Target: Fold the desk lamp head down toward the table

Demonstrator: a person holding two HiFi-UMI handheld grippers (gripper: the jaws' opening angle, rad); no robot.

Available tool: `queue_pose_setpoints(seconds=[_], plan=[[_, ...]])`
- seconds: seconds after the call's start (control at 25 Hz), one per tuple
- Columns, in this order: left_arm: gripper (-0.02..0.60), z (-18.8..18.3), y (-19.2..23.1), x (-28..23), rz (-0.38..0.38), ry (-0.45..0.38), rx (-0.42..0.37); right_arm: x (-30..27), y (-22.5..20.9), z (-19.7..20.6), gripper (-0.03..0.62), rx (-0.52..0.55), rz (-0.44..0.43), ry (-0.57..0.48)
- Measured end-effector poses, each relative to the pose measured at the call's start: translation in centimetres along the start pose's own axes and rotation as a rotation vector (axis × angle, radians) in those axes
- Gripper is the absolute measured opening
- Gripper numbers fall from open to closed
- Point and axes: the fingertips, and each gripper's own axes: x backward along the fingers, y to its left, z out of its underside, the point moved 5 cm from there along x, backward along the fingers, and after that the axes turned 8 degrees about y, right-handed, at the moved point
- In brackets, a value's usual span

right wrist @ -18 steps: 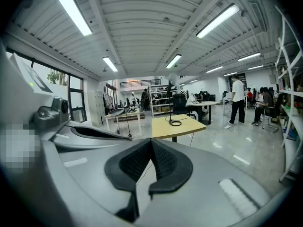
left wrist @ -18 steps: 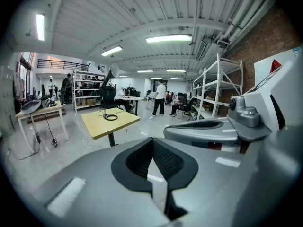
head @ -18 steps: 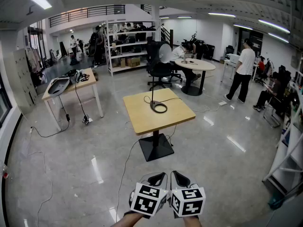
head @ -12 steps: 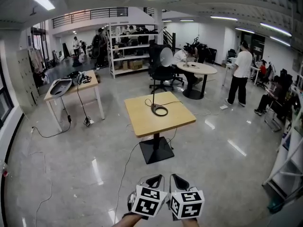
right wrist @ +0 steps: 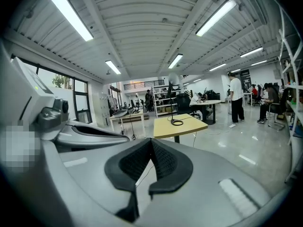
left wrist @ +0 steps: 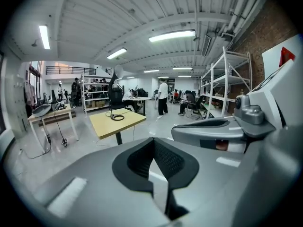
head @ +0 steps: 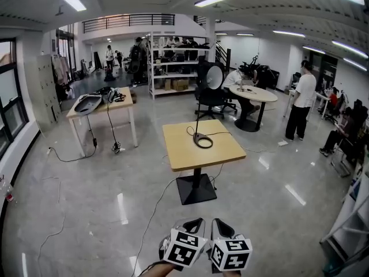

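Note:
The desk lamp [head: 202, 138] stands on a small square wooden table [head: 183, 154] in the middle of the room. Its ring base lies on the top, and a thin stem rises to the round head [head: 214, 75]. A cord runs off the table. My left gripper [head: 193, 225] and right gripper [head: 222, 228] hang side by side at the bottom of the head view, far short of the table. Both are shut with nothing between the pads. The lamp [left wrist: 113, 115] is small and distant beyond the left gripper [left wrist: 152, 143]. The lamp [right wrist: 176, 122] is just as far beyond the right gripper [right wrist: 150, 143].
A cable [head: 153, 209] trails over the shiny floor from the table's black foot [head: 196, 189]. A long table [head: 101, 105] stands at the left. Behind are an office chair [head: 209, 97], shelves [head: 173, 62] and a round table [head: 255, 94]. A person [head: 301, 105] stands at the right.
The head view has swung slightly left and the table with the lamp looks a little nearer. Both grippers stay side by side at the bottom, shut.

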Motion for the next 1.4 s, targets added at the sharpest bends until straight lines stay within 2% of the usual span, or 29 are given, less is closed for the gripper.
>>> queue_pose_setpoints(seconds=[0.2,0.36,0.52,1.0,1.4], plan=[[0.02,-1.6,0.0,-2.3,0.01,-0.018,0.014,-1.6,-2.1,-0.8,0.006,-0.016,-0.031,-0.005],[0.02,-2.0,1.5,-4.5,0.0,-0.025,0.022,-3.9,-3.1,-0.7,0.006,0.0,-0.021,-0.004],[0.02,-4.4,3.7,-7.7,-0.007,-0.037,0.048,-7.2,-5.5,-3.2,0.006,0.013,-0.011,-0.007],[0.02,-10.4,17.3,-23.8,0.042,-0.02,0.041,-26.3,-11.1,-10.7,0.006,0.042,0.048,-0.006],[0.02,-17.0,32.0,-29.6,0.101,-0.008,0.013,-40.2,-7.9,-20.2,0.006,0.048,0.102,0.016]])
